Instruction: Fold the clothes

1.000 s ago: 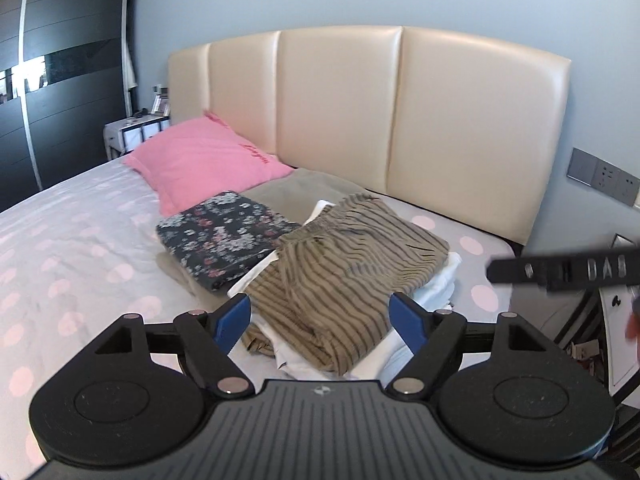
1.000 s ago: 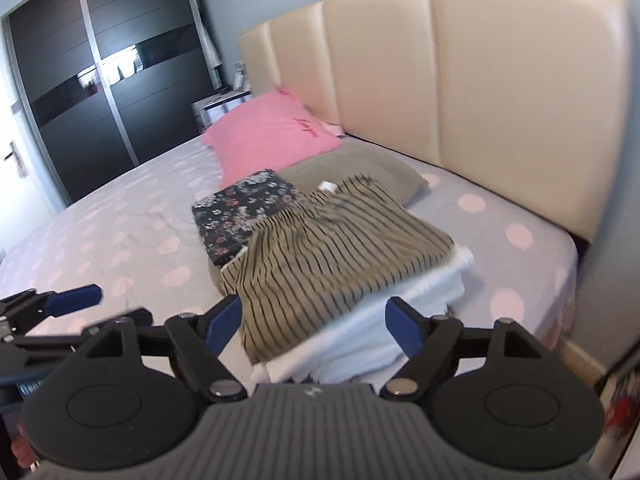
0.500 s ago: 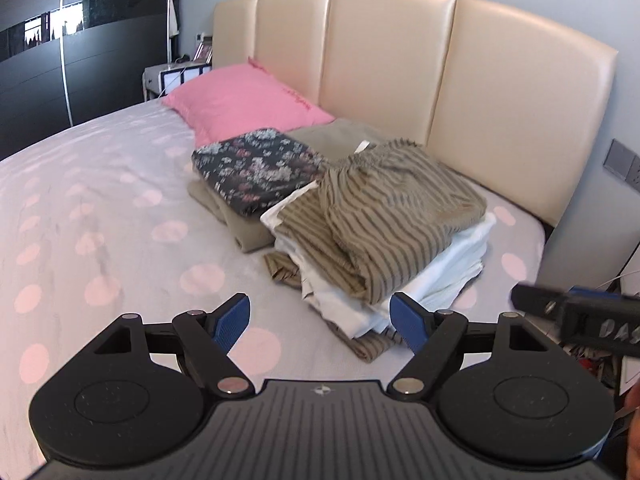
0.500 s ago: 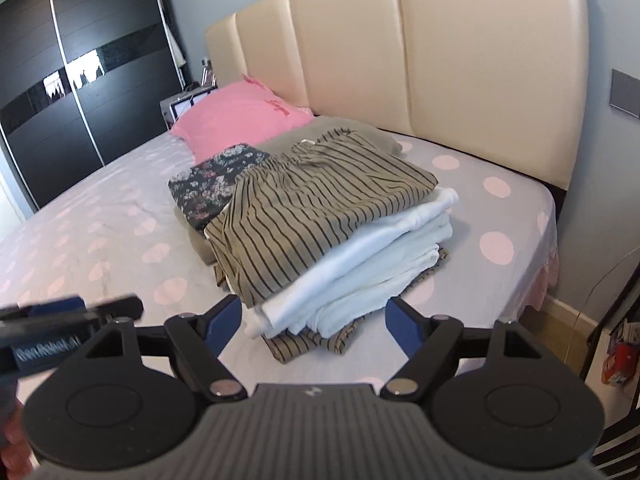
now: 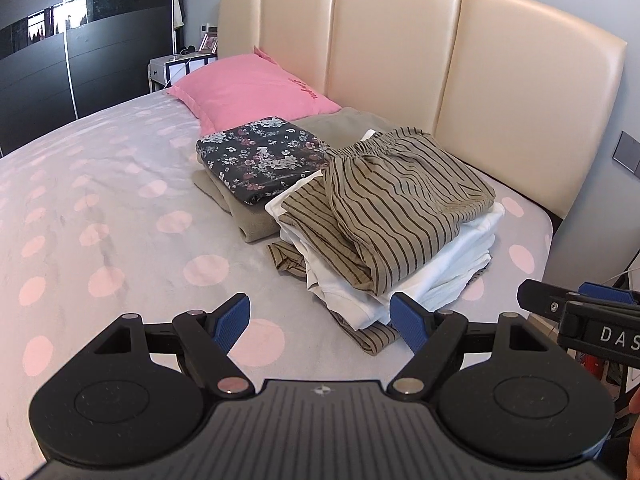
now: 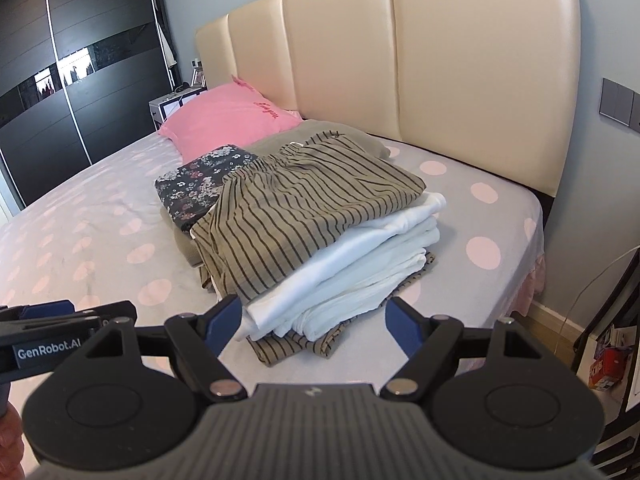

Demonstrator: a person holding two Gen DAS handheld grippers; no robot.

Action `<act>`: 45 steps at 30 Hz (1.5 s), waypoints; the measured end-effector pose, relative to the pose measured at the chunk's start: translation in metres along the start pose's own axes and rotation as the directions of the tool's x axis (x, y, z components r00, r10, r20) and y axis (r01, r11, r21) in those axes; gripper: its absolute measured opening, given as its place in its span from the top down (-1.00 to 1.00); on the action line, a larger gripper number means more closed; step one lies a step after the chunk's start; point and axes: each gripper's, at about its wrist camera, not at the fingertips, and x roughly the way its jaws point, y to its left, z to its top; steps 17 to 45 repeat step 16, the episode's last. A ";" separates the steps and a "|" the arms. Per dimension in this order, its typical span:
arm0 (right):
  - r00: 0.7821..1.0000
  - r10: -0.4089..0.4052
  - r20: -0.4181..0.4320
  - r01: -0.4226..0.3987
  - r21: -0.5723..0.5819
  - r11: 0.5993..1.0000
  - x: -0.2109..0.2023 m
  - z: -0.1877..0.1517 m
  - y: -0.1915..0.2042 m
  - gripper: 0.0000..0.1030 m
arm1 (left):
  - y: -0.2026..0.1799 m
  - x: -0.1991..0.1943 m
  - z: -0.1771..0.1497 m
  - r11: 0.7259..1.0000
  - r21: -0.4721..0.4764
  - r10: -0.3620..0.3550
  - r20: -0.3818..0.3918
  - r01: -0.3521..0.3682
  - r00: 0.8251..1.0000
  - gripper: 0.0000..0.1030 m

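Both claws spread wide, left claw (image 5: pixel 320 320), right claw (image 6: pixel 314 318), switch plate (image 6: pixel 620 104) fuller rightward, striped shorts (image 5: pixel 400 204) topmost

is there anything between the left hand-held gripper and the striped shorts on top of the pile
Nothing visible. The left hand-held gripper is open and empty, with only bare bedsheet and the pile's white clothes in front of it. The striped shorts lie on top, uncovered. The right hand-held gripper is off to the side.

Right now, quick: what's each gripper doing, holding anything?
Left gripper: open, holding nothing, short of the striped shorts.
Right gripper: open, holding nothing, in front of the clothes stack.
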 end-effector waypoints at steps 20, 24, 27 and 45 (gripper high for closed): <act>1.000 0.007 -0.012 -0.007 -0.007 1.000 0.001 -0.001 0.002 -0.57 | -0.003 0.005 -0.002 1.000 0.000 0.001 -0.012 -0.001 1.000 -0.48; 1.000 0.007 -0.012 -0.007 -0.007 1.000 0.001 -0.001 0.002 -0.57 | -0.003 0.005 -0.002 1.000 0.000 0.001 -0.012 -0.001 1.000 -0.48; 1.000 0.007 -0.012 -0.007 -0.007 1.000 0.001 -0.001 0.002 -0.57 | -0.003 0.005 -0.002 1.000 0.000 0.001 -0.012 -0.001 1.000 -0.48; 1.000 0.007 -0.012 -0.007 -0.007 1.000 0.001 -0.001 0.002 -0.57 | -0.003 0.005 -0.002 1.000 0.000 0.001 -0.012 -0.001 1.000 -0.48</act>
